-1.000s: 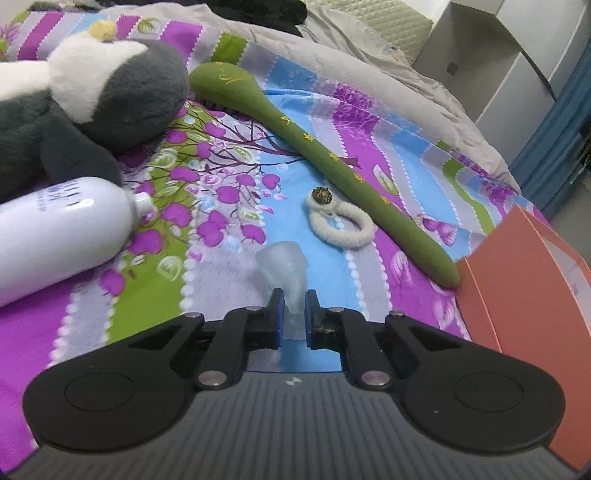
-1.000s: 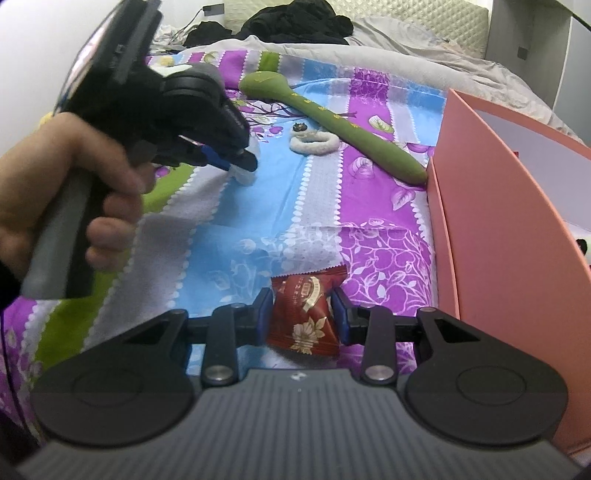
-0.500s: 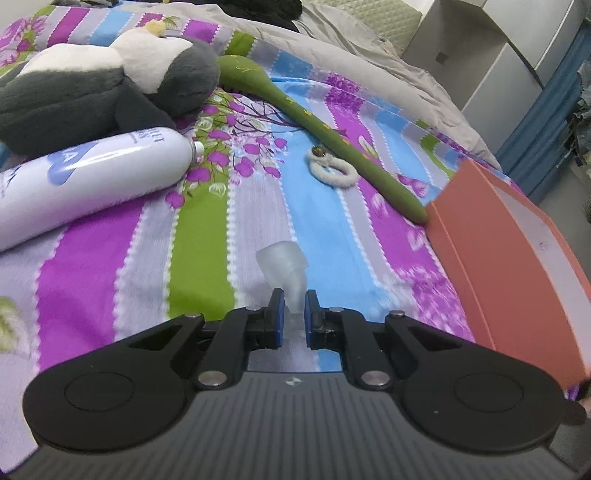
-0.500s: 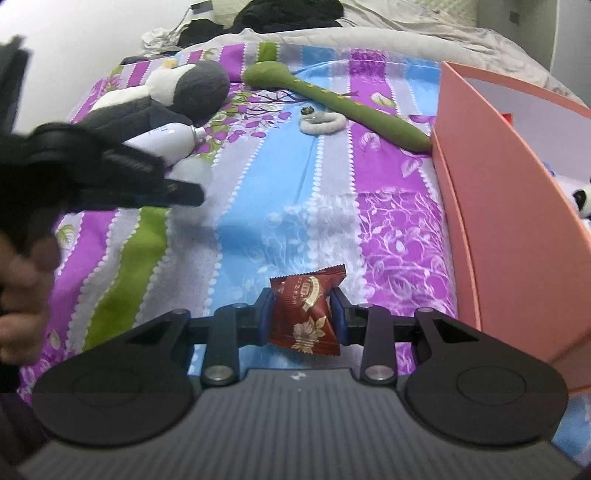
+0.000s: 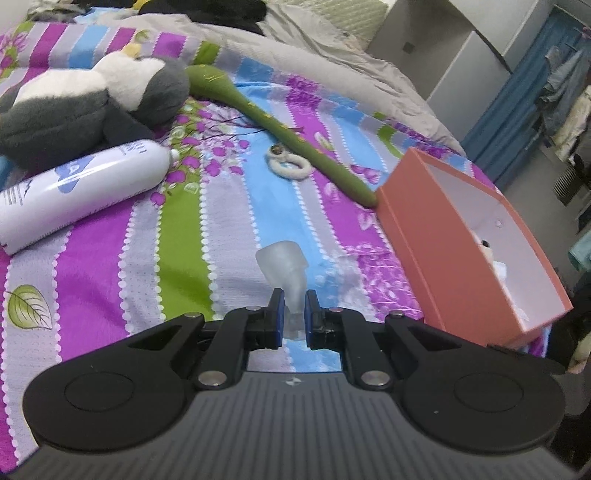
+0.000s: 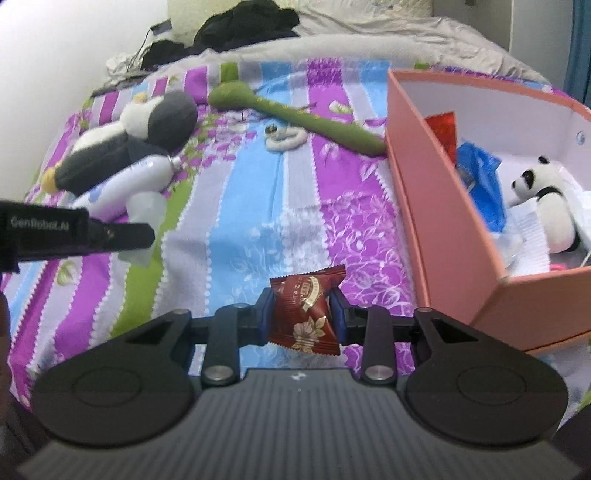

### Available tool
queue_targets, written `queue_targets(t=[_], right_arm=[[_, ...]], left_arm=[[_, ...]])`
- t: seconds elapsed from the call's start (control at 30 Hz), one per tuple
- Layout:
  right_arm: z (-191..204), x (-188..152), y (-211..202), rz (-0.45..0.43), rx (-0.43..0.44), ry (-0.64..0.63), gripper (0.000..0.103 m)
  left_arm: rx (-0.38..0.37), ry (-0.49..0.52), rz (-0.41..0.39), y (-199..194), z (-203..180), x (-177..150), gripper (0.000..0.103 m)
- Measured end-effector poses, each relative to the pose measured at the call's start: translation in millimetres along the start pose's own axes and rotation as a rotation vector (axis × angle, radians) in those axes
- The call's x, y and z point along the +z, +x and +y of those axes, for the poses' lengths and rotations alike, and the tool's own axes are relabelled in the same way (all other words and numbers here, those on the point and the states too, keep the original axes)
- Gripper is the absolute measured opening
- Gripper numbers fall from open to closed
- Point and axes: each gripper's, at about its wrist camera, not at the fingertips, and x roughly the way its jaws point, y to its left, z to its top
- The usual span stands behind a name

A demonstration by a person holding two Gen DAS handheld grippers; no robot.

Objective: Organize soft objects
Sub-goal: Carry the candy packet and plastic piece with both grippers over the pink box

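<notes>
My left gripper (image 5: 293, 308) is shut on a translucent plastic cap (image 5: 282, 264), held above the striped bedspread; it also shows in the right wrist view (image 6: 142, 210). My right gripper (image 6: 301, 312) is shut on a dark red candy packet (image 6: 304, 310), held left of the orange box (image 6: 436, 206). The box (image 5: 436, 240) holds a small panda plush (image 6: 546, 199), a blue packet (image 6: 480, 173) and a red packet (image 6: 441, 129). A grey and white plush penguin (image 5: 92, 99), a long green plush (image 5: 280, 127) and a white fluffy ring (image 5: 290, 166) lie on the bed.
A white spray bottle (image 5: 74, 192) lies on its side beside the penguin. Dark clothes (image 6: 240, 26) and a grey blanket (image 5: 332, 70) are heaped at the head of the bed. White cabinets (image 5: 461, 48) and a blue curtain (image 5: 517, 110) stand beyond the bed.
My left gripper has pulled back and up from the green plush with the cap, bringing the box into view. My right gripper has risen and turned right toward the box with the candy packet.
</notes>
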Motion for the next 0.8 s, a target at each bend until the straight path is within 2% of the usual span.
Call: queue_targets(t=[0.4, 0.57, 0.8], right_arm=[[-0.7, 20.7, -64.5, -0.114, 0.02, 0.011, 0.035], [-10.7, 32.4, -96.5, -0.166, 0.03, 0.001, 0.035], [-39.2, 45.0, -132.2, -0.229, 0.017, 0.002, 0.035]], left_arm=[[-0.041, 0.029, -0.069, -62.7, -38.6, 4.5, 0.013], [-0.053, 0.067, -0.082, -80.7, -72.3, 4.6, 0.013], [-0.088, 0.125, -0.106, -85.8, -126.8, 14.9, 0.013]])
